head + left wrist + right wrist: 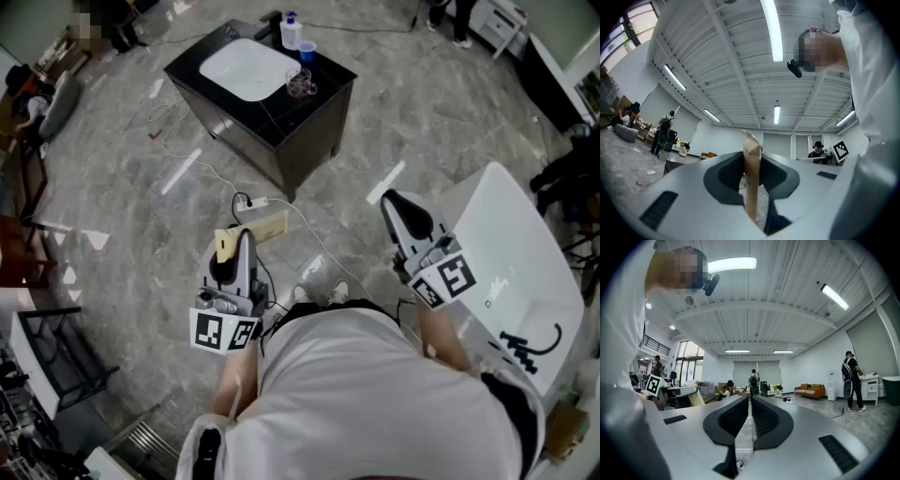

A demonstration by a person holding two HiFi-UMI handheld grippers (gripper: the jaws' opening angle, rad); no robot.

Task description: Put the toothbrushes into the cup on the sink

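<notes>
A black sink cabinet [309, 117] with a white basin stands far ahead on the floor. On its right edge sits a clear glass cup [300, 82]. My left gripper [240, 240] is held near my waist, shut on a flat tan cardboard packet [253, 231]. In the left gripper view the packet [751, 173] stands edge-on between the two dark pads [730, 174] of my left gripper [753, 187]. My right gripper [397, 202] is held at the right, shut with nothing in it. In its own view the right gripper [750, 414] has its pads together. No bare toothbrush shows.
A blue cup [307, 51] and a white bottle [292, 31] stand on the cabinet's far corner. A power strip [251, 202] and cable lie on the marble floor between me and the cabinet. A white tub-like shape [516, 253] is close on my right, a black frame [56, 361] on my left.
</notes>
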